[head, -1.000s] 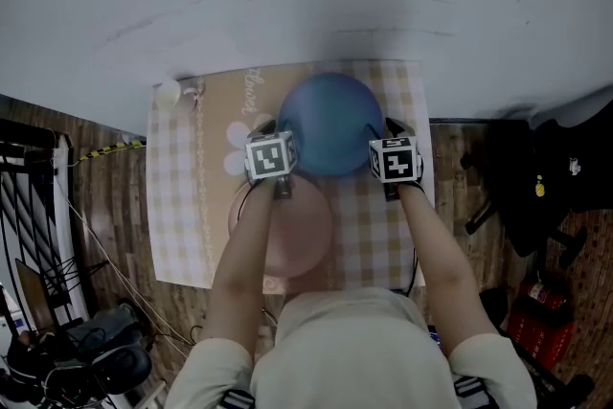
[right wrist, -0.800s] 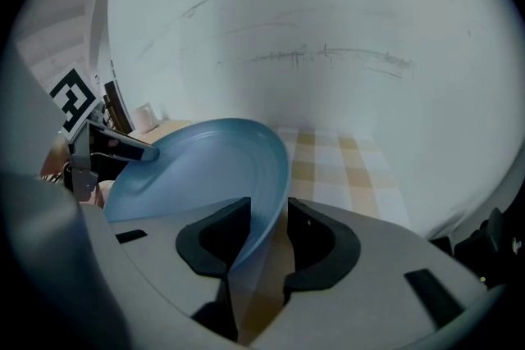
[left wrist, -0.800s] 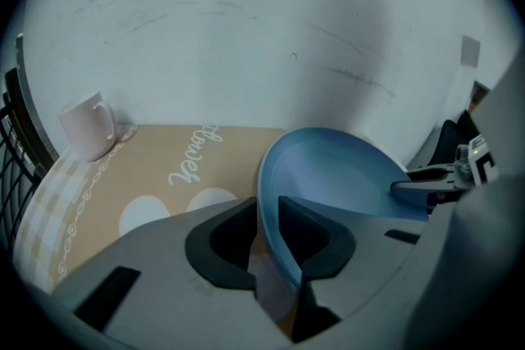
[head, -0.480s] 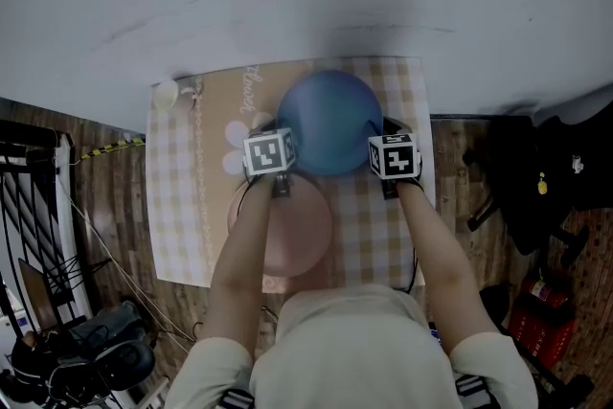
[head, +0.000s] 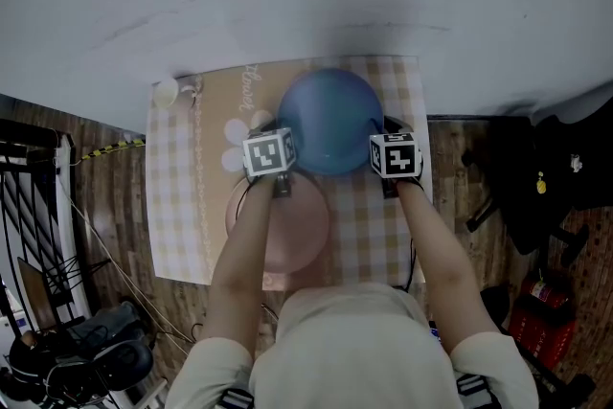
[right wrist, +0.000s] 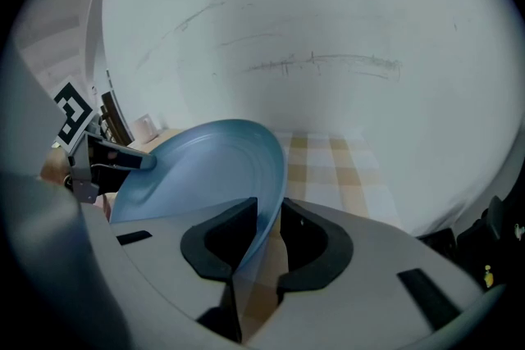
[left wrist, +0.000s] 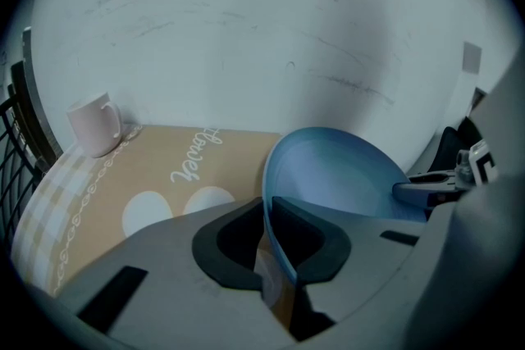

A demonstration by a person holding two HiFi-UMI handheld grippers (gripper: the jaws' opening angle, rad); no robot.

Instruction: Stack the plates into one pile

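And there it is: both sets of jaws have come in over the last second. The left hand-held gripper (left wrist: 269, 238) stood well apart a moment ago; now its dark pads are pinched on the left rim of the blue plate (head: 330, 120) and are still closing that last bit. The right hand-held gripper (right wrist: 267, 238) started wider, and it too is closing, with the plate's right rim between its pads and, as far as we can see, touching both.

The hands have hardly shifted, so what changed is the grip, not the position. The blue plate sits at the far end of the checked cloth (head: 172, 206) on the worktop, held on two opposite sides. We can't tell whether it has left the cloth yet.

The pink plate (head: 287, 230) lies nearer, just on the near side of the left hand-held gripper – that looks like the pile's base. A pale mug (left wrist: 94, 123) stands well clear at the far-left corner.

We judge the pick is secured – the lift and the carry back over the pink plate come next
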